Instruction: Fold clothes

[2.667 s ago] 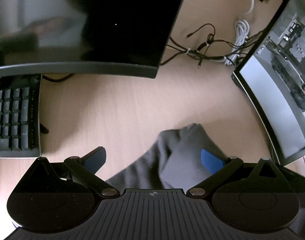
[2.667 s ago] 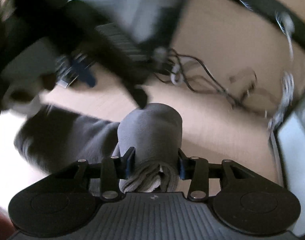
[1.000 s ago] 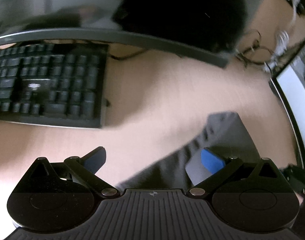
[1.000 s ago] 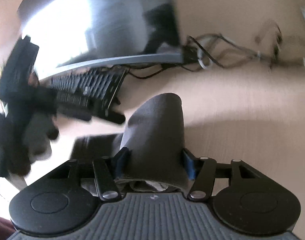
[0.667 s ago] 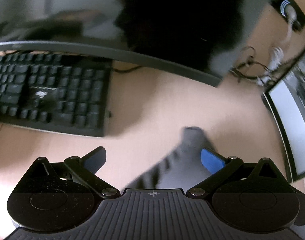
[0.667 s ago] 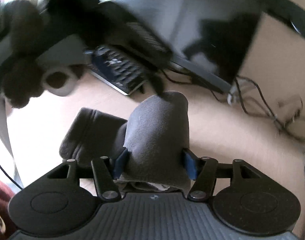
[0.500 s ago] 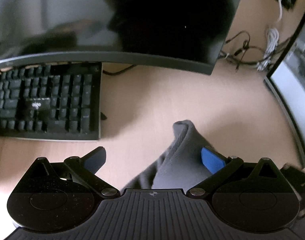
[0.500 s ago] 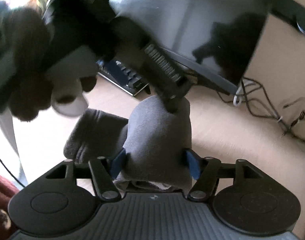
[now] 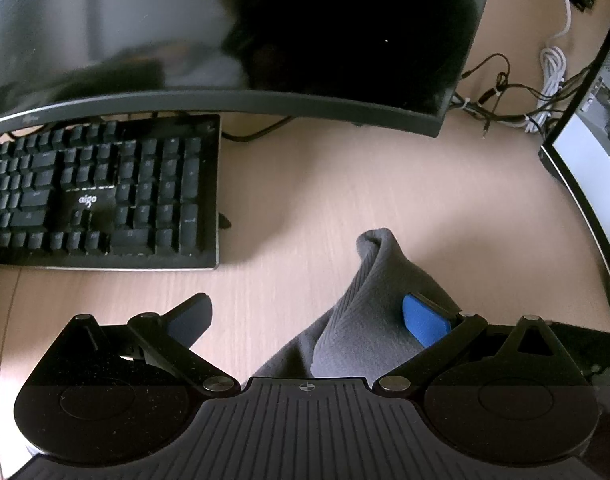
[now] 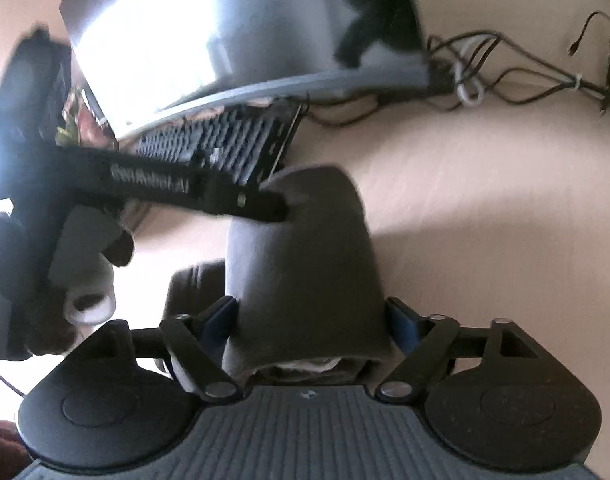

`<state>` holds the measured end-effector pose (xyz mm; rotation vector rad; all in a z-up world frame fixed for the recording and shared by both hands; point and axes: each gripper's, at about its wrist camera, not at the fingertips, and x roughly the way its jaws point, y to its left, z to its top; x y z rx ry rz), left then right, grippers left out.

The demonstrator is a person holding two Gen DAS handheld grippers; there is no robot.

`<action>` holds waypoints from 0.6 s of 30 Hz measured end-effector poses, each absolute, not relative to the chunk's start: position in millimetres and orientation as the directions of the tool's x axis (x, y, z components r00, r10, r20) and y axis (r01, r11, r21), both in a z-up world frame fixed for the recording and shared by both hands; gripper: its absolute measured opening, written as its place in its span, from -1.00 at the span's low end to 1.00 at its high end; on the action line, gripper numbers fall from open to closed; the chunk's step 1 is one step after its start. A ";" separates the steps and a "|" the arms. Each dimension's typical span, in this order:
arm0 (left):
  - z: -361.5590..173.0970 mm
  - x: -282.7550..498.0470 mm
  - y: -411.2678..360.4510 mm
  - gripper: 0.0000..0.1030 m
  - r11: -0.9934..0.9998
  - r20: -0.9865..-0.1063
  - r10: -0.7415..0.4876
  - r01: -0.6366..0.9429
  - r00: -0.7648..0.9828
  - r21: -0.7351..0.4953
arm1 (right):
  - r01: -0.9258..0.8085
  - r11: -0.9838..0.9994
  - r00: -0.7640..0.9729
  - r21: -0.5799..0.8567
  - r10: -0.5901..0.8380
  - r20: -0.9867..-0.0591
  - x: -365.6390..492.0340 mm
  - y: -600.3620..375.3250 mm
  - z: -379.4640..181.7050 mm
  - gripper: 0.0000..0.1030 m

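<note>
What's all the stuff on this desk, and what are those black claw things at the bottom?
Grey knitted garment: one, grey, on the desk, bunched between both tools.
Keyboard: one, black, left on the desk under the monitor.
Monitor: one, dark screen, at the back.
Second screen: one, pale, at the right edge.
Cables: a tangle, black and white, behind the monitor at right.
Desk: one, light wood.
Left tool: black with blue pads, wide open, one pad against the garment.
Right tool: black with blue pads, jaws opening, garment between them.
</note>
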<state>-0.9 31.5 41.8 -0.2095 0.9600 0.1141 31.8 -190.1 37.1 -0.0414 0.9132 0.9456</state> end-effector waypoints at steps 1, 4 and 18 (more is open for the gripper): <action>41.6 -0.9 31.1 1.00 0.974 -0.822 0.007 -0.189 0.569 -0.122 | -0.714 0.618 0.265 0.329 0.674 -0.690 29.7 -189.0 37.6 0.37; 42.6 0.1 29.9 1.00 0.974 -0.820 0.001 -0.185 0.573 -0.128 | -0.689 0.638 0.285 0.344 0.674 -0.681 30.3 -196.0 39.3 0.17; 53.2 17.2 -1.0 1.00 0.991 -0.808 -0.048 -0.074 0.587 -0.113 | -0.475 0.853 0.537 0.216 0.476 -0.697 47.3 -256.5 51.2 0.13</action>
